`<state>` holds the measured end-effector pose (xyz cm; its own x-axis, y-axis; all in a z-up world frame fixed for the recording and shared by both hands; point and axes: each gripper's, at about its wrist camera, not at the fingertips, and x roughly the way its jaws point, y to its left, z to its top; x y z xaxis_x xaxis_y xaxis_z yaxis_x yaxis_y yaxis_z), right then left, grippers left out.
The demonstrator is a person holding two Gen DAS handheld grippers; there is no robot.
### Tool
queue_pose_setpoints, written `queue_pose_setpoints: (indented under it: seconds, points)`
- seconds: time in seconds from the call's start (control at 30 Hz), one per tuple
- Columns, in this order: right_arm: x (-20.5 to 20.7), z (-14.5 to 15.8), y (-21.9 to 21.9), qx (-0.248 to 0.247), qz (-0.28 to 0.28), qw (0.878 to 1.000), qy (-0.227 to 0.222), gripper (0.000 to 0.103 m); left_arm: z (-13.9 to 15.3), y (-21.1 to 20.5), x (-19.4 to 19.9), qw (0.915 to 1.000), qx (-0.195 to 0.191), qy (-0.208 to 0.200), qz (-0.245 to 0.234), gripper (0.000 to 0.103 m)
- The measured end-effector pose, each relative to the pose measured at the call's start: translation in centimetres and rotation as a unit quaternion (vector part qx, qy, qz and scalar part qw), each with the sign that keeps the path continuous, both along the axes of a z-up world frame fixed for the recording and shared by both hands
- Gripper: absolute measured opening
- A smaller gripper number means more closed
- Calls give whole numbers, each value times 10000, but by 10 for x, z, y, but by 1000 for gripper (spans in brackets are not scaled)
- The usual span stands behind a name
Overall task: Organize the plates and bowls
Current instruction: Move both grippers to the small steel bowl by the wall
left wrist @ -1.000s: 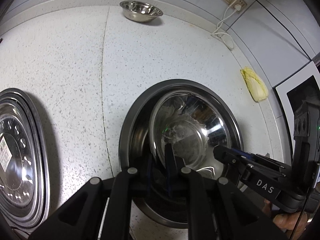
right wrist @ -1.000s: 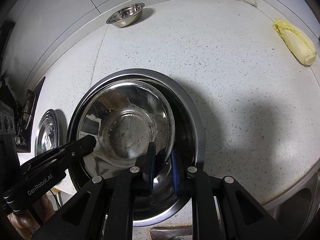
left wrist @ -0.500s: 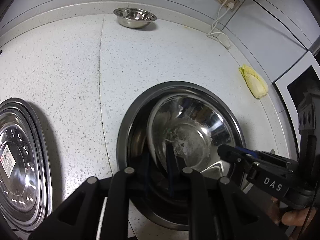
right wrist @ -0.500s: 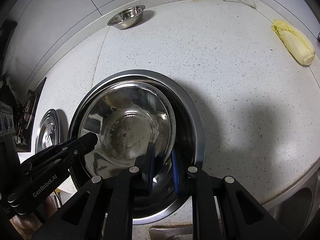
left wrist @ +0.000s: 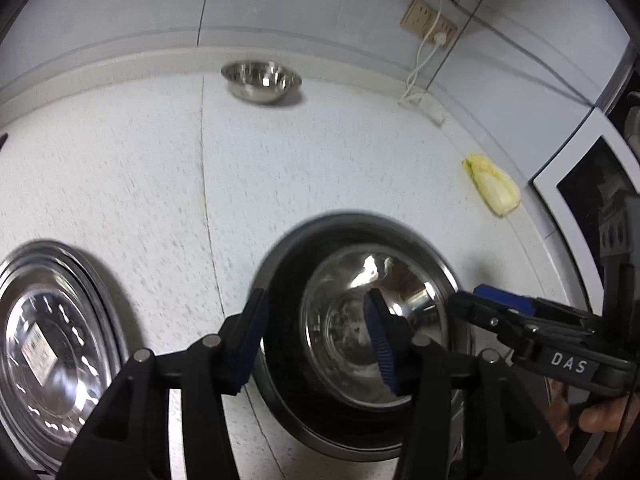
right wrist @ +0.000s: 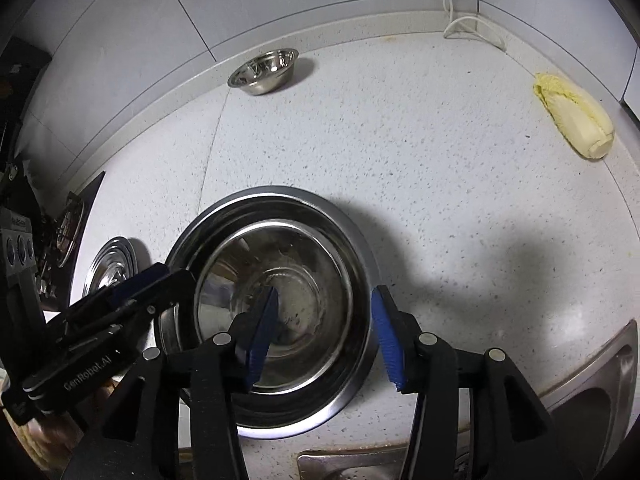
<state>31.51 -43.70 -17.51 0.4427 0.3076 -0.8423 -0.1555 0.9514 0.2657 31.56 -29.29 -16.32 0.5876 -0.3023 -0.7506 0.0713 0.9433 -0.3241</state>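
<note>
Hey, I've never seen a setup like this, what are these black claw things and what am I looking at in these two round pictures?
There is no robot here. A person holds a two-finger pinching tool in each hand, and each has a wide-angle camera looking along its fingers. One picture is from the left tool, the other from the right tool; each also catches the other tool at its edge. Below them on the speckled counter a steel bowl sits nested inside a bigger basin. Both tools' jaws have just been opening, standing either side of the rims without pinching, so nothing is held. Also there: a small bowl by the wall, a cabbage, stacked plates to the left, and a sink edge.
</note>
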Motion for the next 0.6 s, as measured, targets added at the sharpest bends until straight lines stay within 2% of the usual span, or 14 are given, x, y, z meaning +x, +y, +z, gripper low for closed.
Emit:
queue_pose_setpoints:
  seconds: [0.07, 0.17, 0.23, 0.37, 0.6]
  points:
    - [0, 3, -4, 9, -33, 10000, -53, 44, 10, 9, 0, 9998, -99, -154, 76, 48]
    - [4, 10, -10, 7, -139, 9998, -123, 49, 25, 30, 4, 9982, -402, -326, 302, 49]
    - [9, 15, -12, -2, -203, 9996, -187, 54, 38, 47, 10, 9958, -625, -467, 474, 55]
    - [17, 23, -12, 45, -256, 9992, -292, 62, 63, 76, 24, 9909, -815, -791, 727, 63]
    - [43, 46, 1, 297, -301, 9978, -519, 80, 77, 93, 70, 9955, -824, -441, 138, 64]
